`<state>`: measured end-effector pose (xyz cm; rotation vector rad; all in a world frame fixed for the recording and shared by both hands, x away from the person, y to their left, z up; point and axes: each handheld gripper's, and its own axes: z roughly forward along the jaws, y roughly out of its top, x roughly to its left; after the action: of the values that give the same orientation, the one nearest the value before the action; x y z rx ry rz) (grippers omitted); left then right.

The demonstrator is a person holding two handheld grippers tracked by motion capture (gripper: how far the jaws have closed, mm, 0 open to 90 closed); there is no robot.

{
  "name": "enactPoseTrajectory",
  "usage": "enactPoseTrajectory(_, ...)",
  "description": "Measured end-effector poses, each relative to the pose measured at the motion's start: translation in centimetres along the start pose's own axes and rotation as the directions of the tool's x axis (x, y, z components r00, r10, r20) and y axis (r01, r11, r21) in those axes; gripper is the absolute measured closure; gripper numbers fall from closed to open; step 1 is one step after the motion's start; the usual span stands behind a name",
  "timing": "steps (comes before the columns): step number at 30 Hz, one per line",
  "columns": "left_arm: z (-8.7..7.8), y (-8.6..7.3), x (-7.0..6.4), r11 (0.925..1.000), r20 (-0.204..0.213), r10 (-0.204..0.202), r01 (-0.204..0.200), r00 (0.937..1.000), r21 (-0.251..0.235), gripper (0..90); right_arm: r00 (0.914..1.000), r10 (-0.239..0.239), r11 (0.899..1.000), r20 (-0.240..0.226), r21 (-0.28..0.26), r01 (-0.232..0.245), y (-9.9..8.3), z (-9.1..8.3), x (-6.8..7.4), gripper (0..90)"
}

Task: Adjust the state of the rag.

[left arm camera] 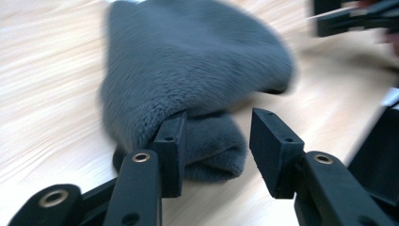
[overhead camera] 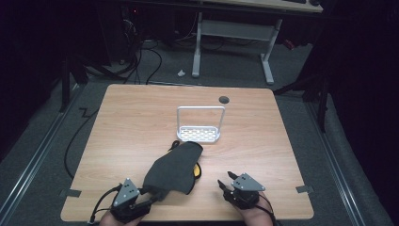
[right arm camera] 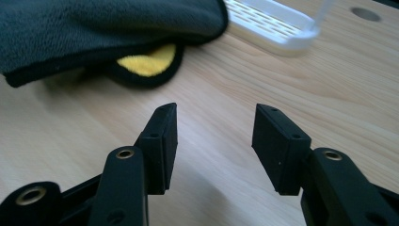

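Near the desk's [overhead camera: 141, 108] front edge, a grey cloth [overhead camera: 174, 167] lies in a heap, with a yellow cloth [overhead camera: 198, 170] peeking out from under its right side. The left gripper [left arm camera: 214, 141] stands with its jaws apart around a fold at the grey cloth's near corner: one jaw touches the fabric, the other is clear of it, so nothing is clamped. The right gripper [right arm camera: 214, 141] sits to the right of the cloths, jaws wide and holding nothing, above bare wood. Behind the cloths, toward the desk's middle, stands a white rack [overhead camera: 200, 127], close to the grey cloth's far tip.
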<state>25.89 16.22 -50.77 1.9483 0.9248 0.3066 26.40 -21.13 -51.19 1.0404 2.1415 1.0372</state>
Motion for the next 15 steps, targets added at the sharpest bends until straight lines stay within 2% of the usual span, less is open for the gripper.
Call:
enactPoseTrajectory(3, 0.3, -0.1, 1.1, 0.999, -0.031, -0.045, 0.045, 0.9985, -0.007, 51.7, 0.9988, -0.035, 0.999, -0.035, -0.005, 0.035, 0.7, 0.6, 1.7, 50.4)
enactPoseTrajectory(4, 0.3, -0.1, 1.1, 0.999, -0.031, -0.045, 0.045, 0.9985, -0.007, 51.5, 0.9988, -0.035, 0.999, -0.035, -0.005, 0.035, 0.7, 0.6, 1.7, 50.4)
enactPoseTrajectory(5, 0.4, -0.2, 1.4, 0.9968, -0.053, -0.08, 0.079, 0.9954, -0.013, 50.5, 0.9967, -0.037, 0.999, -0.072, -0.012, 0.036, 1.3, 1.0, 3.1, 49.8)
enactPoseTrajectory(6, 0.2, -0.2, 1.4, 0.9957, -0.064, -0.089, 0.087, 0.994, -0.03, 50.1, 0.9956, -0.043, 0.999, -0.084, -0.016, 0.042, 1.5, 1.2, 3.5, 49.5)
enactPoseTrajectory(7, -0.2, -0.2, 1.3, 0.995, -0.066, -0.094, 0.091, 0.9934, -0.04, 50.4, 0.9942, -0.057, 0.998, -0.091, -0.014, 0.055, 1.7, 1.3, 4.1, 49.0)
enactPoseTrajectory(9, -1.3, -0.1, 0.7, 0.9943, -0.043, -0.092, 0.089, 0.9948, -0.059, 50.9, 0.9909, -0.079, 0.997, -0.11, -0.018, 0.077, 2.0, 1.5, 5.2, 48.6)
enactPoseTrajectory(10, -1.3, -0.1, 0.7, 0.9943, -0.043, -0.092, 0.089, 0.9948, -0.059, 51.1, 0.9909, -0.079, 0.997, -0.11, -0.018, 0.077, 2.0, 1.5, 5.2, 48.6)
enactPoseTrajectory(11, -2.3, -0.2, 0.1, 0.9941, -0.057, -0.07, 0.065, 0.9959, -0.087, 51.1, 0.9881, -0.102, 0.995, -0.116, -0.017, 0.1, 2.0, 1.4, 5.9, 48.5)
enactPoseTrajectory(12, -2.5, -0.3, 0.2, 0.9946, -0.07, -0.065, 0.059, 0.9954, -0.085, 51.2, 0.9873, -0.11, 0.994, -0.114, -0.015, 0.109, 1.9, 1.4, 6.0, 48.3)
enactPoseTrajectory(14, -2.6, -0.4, 0.5, 0.9946, -0.083, -0.073, 0.067, 0.9938, -0.079, 50.8, 0.9874, -0.113, 0.994, -0.11, -0.011, 0.113, 1.9, 1.3, 6.0, 47.9)
enactPoseTrajectory(15, -2.7, -0.6, 1.5, 0.9911, -0.098, -0.114, 0.107, 0.9886, -0.079, 50.2, 0.9891, -0.104, 0.995, -0.104, -0.007, 0.104, 1.9, 1.3, 5.8, 47.7)
